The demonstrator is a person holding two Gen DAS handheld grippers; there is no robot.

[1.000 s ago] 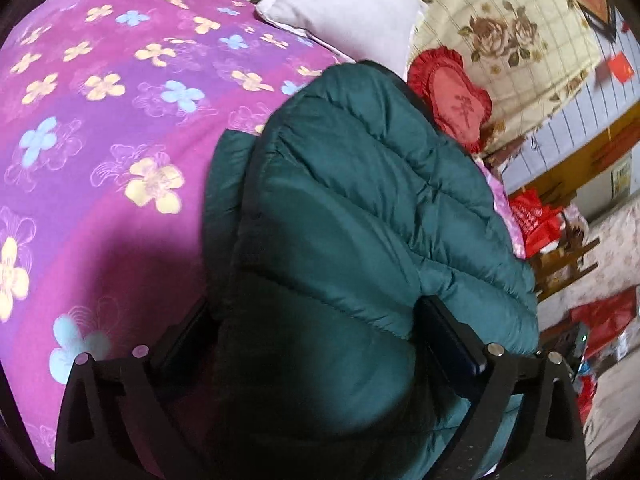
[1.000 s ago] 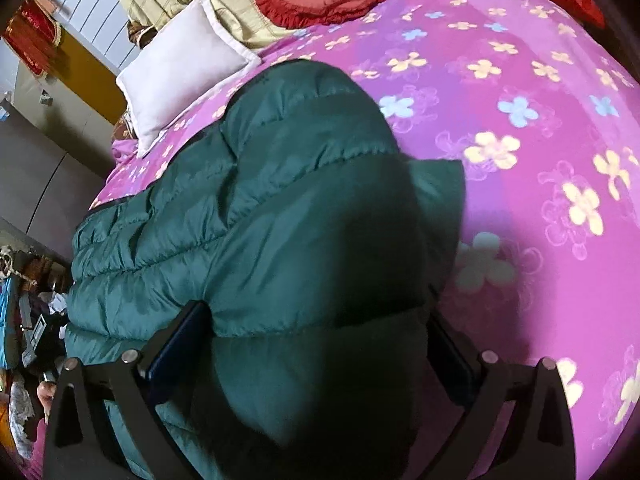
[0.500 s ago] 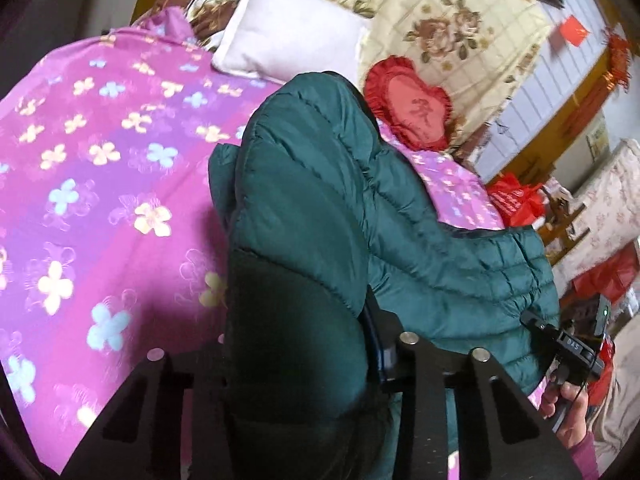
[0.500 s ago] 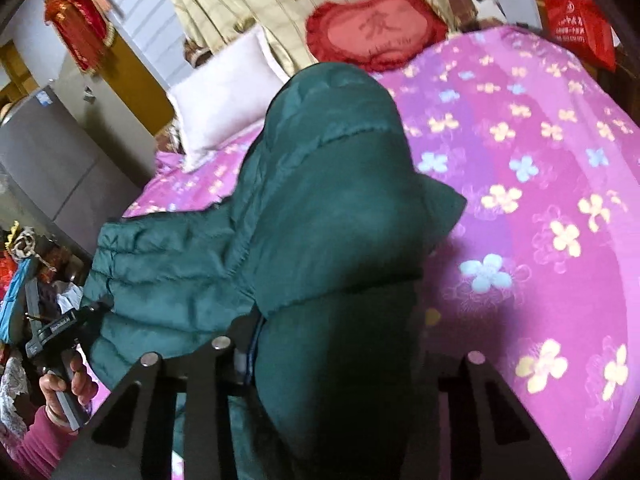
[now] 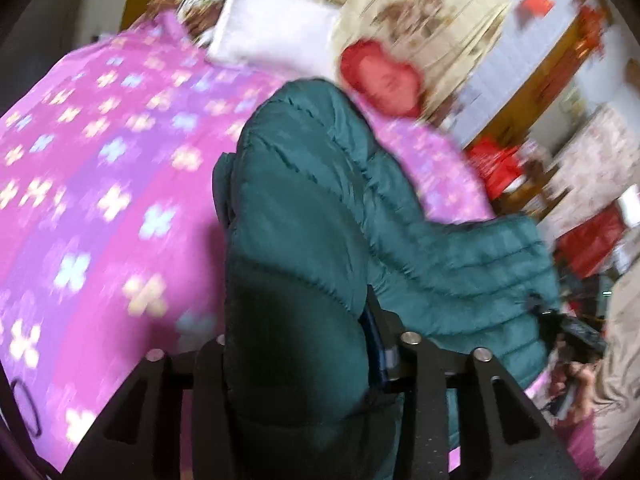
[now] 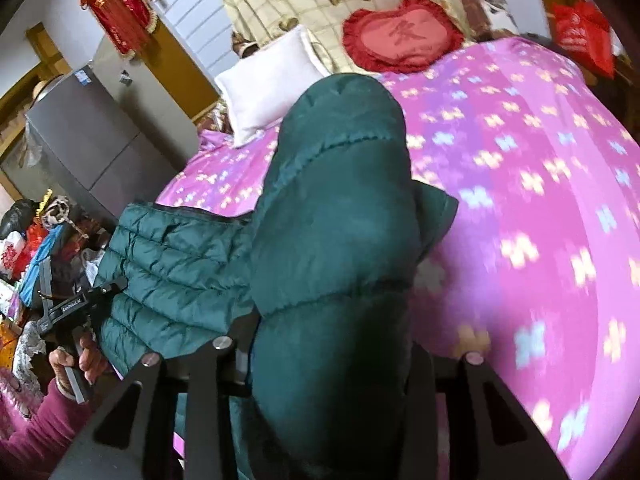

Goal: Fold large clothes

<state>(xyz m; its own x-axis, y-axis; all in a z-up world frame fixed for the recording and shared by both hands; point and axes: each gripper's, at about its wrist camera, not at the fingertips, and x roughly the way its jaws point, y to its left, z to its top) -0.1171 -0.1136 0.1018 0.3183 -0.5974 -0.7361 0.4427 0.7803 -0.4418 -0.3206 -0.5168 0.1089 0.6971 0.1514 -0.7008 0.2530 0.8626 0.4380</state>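
A dark green quilted puffer jacket (image 5: 304, 208) hangs lifted above a bed with a pink flowered cover (image 5: 92, 200). My left gripper (image 5: 296, 344) is shut on one end of the jacket, which bulges up between its jaws. My right gripper (image 6: 332, 352) is shut on the other end of the jacket (image 6: 340, 184), with padding bunched up in front of it. The rest of the jacket sags between the two grippers. The right gripper also shows at the right edge of the left wrist view (image 5: 576, 332), and the left gripper at the left of the right wrist view (image 6: 72, 304). The fingertips are hidden by the fabric.
A white pillow (image 6: 268, 84) and a red heart-shaped cushion (image 6: 400, 36) lie at the head of the bed. A grey fridge (image 6: 84, 140) and a cluttered pile (image 6: 36, 240) stand beside the bed. Red bags (image 5: 496, 160) and furniture are on the other side.
Both grippers have closed on the jacket and lifted it off the bed. The jacket now hangs stretched between them, and more of the room shows.
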